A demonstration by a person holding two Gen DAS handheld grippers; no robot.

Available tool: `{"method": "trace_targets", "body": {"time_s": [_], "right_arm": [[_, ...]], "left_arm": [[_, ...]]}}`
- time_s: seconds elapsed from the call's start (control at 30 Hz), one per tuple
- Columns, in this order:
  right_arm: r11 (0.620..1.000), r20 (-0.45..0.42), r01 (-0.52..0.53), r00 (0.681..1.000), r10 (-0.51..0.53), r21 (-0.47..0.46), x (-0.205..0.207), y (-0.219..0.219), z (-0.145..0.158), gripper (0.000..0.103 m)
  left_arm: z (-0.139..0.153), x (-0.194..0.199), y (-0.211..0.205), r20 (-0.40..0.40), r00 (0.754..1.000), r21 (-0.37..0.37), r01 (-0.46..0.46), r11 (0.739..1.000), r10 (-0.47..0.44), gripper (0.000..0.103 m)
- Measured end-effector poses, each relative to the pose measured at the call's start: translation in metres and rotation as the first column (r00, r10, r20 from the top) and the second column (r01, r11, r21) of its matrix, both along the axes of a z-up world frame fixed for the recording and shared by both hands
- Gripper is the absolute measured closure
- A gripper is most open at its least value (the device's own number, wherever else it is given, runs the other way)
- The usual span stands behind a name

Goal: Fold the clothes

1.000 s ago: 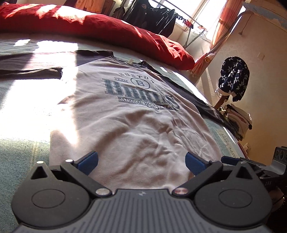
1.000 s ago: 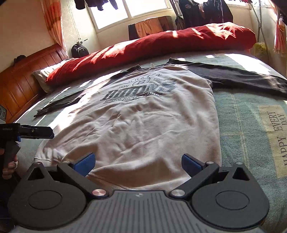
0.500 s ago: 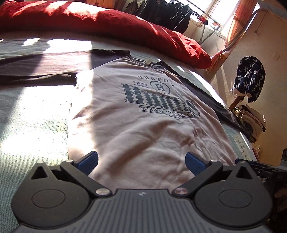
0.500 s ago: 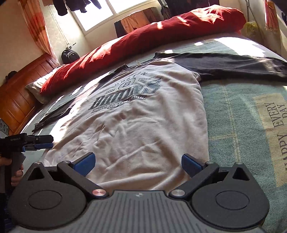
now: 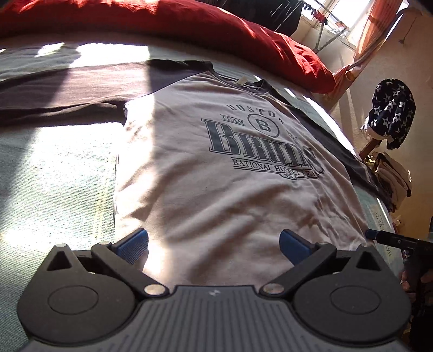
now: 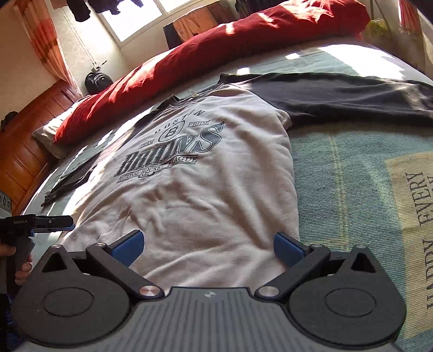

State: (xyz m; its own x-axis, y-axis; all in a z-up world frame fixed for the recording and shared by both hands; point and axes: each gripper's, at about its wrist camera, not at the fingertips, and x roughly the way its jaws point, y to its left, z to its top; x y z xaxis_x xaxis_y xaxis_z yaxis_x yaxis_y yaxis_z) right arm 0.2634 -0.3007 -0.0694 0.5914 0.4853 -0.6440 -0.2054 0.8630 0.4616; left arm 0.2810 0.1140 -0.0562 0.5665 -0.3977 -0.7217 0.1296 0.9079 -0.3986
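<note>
Left wrist: left tongs spread over sweatshirt hem, empty; right tongs likewise spread (hem corners reachable, fold unstarted); sleeves out sideways.

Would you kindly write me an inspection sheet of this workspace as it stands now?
Surface: bed cover, teal with a printed panel, sunlit in patches.
Job's things: grey sweatshirt with dark sleeves, spread flat, print up, lightly wrinkled, not yet folded.
Clutter: red duvet bunched beyond the collar; pillow by the headboard.
Grippers: left claw and right claw both open at the hem, holding nothing.
Cables: nothing seen.
Surroundings: wooden headboard, window, star-print garment hanging, orange curtains.
</note>
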Motion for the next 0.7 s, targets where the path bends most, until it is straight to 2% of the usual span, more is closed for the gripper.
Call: {"method": "trace_targets", "body": {"time_s": [0.07, 0.13, 0.2, 0.3, 0.4, 0.5, 0.6, 0.7], "right_arm": [[0.999, 0.023, -0.028, 0.999, 0.027, 0.018, 0.008, 0.003, 0.008, 0.0], [0.998, 0.057, -0.056, 0.997, 0.054, 0.037, 0.021, 0.015, 0.013, 0.0], [0.994, 0.043, -0.091, 0.995, 0.089, 0.063, 0.039, 0.026, 0.01, 0.0], [0.995, -0.023, -0.087, 0.996, 0.088, 0.044, 0.061, 0.036, -0.004, 0.0], [0.998, -0.028, -0.048, 0.998, 0.049, 0.026, 0.059, 0.026, -0.011, 0.0], [0.999, -0.027, -0.015, 1.0, 0.016, 0.032, 0.05, 0.016, -0.01, 0.0], [0.999, -0.022, -0.011, 1.0, 0.012, 0.039, 0.036, 0.016, 0.0, 0.0], [0.996, 0.001, -0.067, 0.998, 0.067, 0.064, 0.016, 0.024, 0.008, 0.0]], "left_arm": [[0.007, 0.011, -0.013, 0.028, 0.998, -0.03, 0.053, 0.998, -0.052, 0.001], [0.004, 0.029, -0.025, 0.018, 0.996, -0.078, 0.083, 0.994, -0.082, 0.001], [-0.006, 0.046, -0.03, -0.014, 0.996, -0.107, 0.091, 0.99, -0.093, 0.001], [-0.015, 0.058, -0.023, -0.004, 1.0, -0.009, 0.025, 1.0, -0.025, 0.001], [-0.016, 0.064, -0.009, 0.009, 0.998, 0.061, -0.055, 0.997, 0.054, 0.001], [-0.01, 0.065, 0.002, -0.008, 0.995, 0.033, -0.098, 0.995, 0.099, 0.001], [0.003, 0.054, -0.013, 0.008, 0.999, 0.025, -0.05, 0.998, 0.05, 0.001], [0.012, 0.029, -0.044, 0.014, 0.997, -0.004, 0.071, 0.997, -0.071, 0.001]]}}
